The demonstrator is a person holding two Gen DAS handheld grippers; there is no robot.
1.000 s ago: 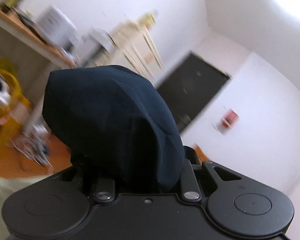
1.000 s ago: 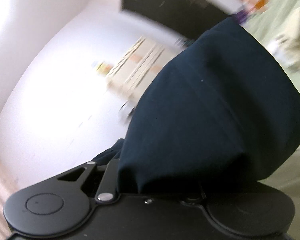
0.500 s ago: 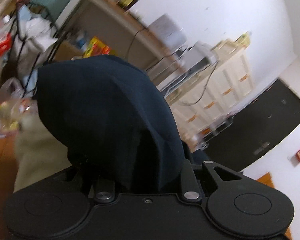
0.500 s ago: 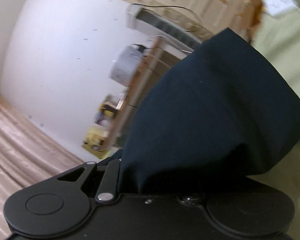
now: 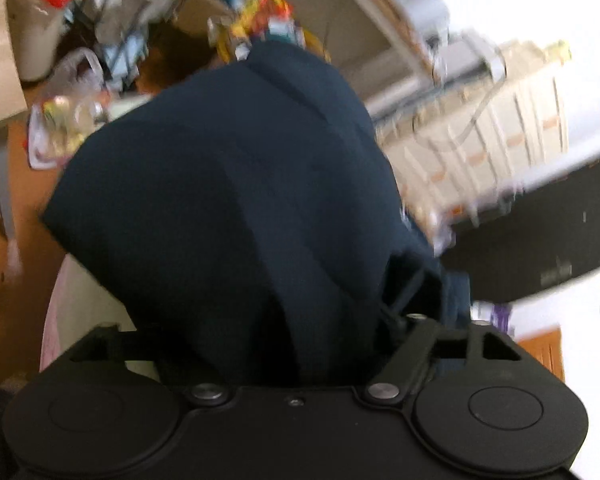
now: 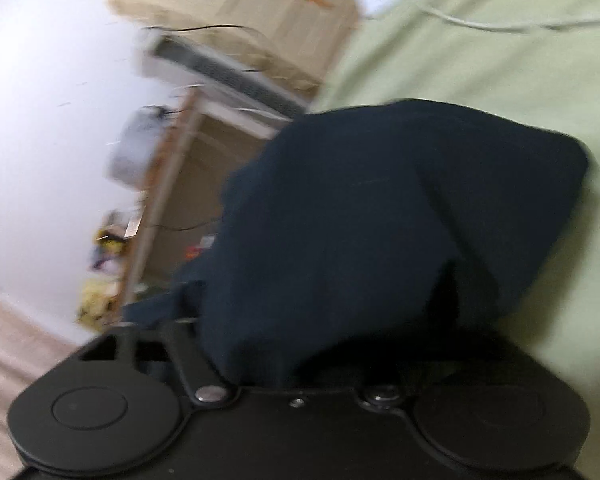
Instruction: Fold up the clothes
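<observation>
A dark navy garment (image 5: 240, 200) lies draped over my left gripper (image 5: 276, 304) and hides both its fingers. The linkage arms at the gripper's base stand spread apart, so its jaws are opening with the cloth still between them. In the right wrist view the same navy garment (image 6: 380, 220) covers my right gripper (image 6: 340, 300) in the same way. Its jaws are opening too, and the cloth sags onto the pale green bed sheet (image 6: 480, 80).
A cluttered desk (image 5: 260, 20) and a plastic bag (image 5: 68, 112) lie ahead on the left, with a cream drawer unit (image 5: 500, 120) and a black door (image 5: 560, 232) behind. A white cable (image 6: 500, 24) crosses the sheet. Wooden floor (image 5: 16, 280) borders the bed.
Both grippers have tipped down toward the bed. Their linkage arms have spread from close together to wide apart. The navy cloth has slackened and sunk lower over the right gripper.
</observation>
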